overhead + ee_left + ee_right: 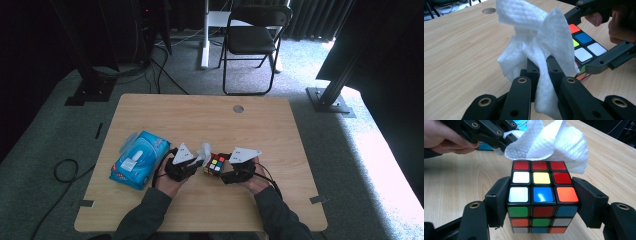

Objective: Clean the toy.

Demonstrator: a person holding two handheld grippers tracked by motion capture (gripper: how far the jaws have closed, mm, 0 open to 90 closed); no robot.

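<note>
The right tongs (541,202) clamp the puzzle cube (540,195) just above the tabletop (200,117), while the left tongs (542,65), shut on a white wipe (541,42), hold it right beside the cube's far, upper face.

Glossy plastic cube (540,195), embossed paper tissue (536,37), matt wooden table (200,115).
</note>
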